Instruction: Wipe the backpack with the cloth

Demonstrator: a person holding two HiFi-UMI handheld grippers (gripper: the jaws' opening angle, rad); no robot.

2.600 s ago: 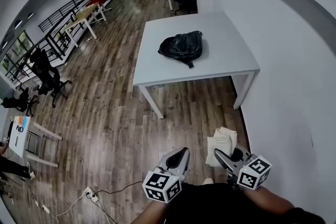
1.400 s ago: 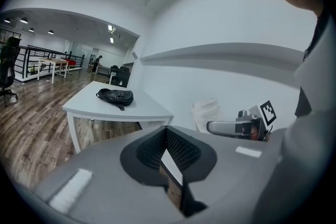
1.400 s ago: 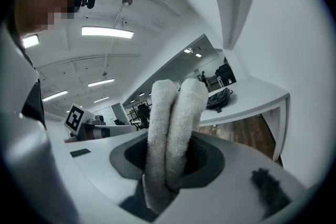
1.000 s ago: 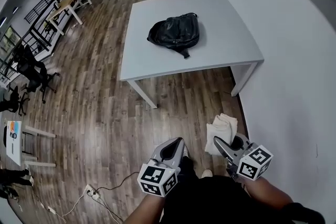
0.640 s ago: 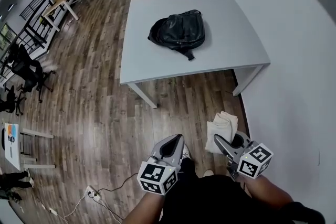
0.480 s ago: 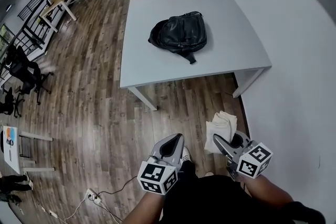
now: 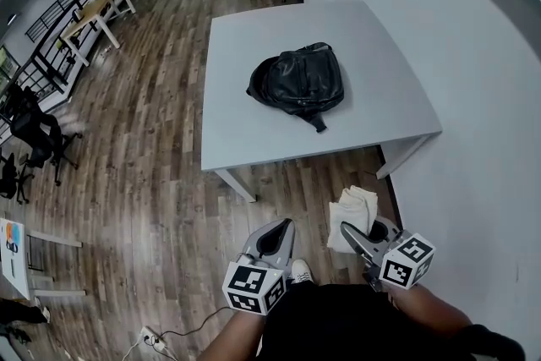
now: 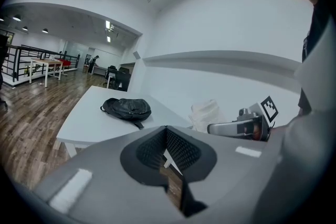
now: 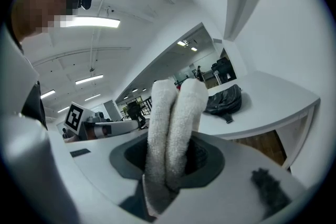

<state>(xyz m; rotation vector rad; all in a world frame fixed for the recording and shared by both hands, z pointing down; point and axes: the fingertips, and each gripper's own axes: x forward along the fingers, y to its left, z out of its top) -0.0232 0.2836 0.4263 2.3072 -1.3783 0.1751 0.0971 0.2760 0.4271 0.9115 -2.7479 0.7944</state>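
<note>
A black backpack (image 7: 298, 81) lies on a white table (image 7: 245, 131) ahead of me, its strap trailing toward the near edge. It also shows in the left gripper view as the backpack (image 8: 127, 108) and in the right gripper view as the backpack (image 9: 224, 99). My right gripper (image 7: 358, 234) is shut on a folded white cloth (image 7: 350, 215), which stands up between the jaws as the cloth (image 9: 173, 128). My left gripper (image 7: 273, 236) is shut and holds nothing. Both grippers hang over the floor, well short of the table.
A white wall (image 7: 473, 55) runs along the right, close to the table. Wooden floor (image 7: 144, 182) lies between me and the table. Desks and office chairs (image 7: 34, 127) stand far left, with railings behind. A cable and socket strip (image 7: 152, 334) lie on the floor at lower left.
The table and backpack have come nearer and lower in the head view as I walk toward them. Both grippers keep their pose, the right one still holding the cloth.
</note>
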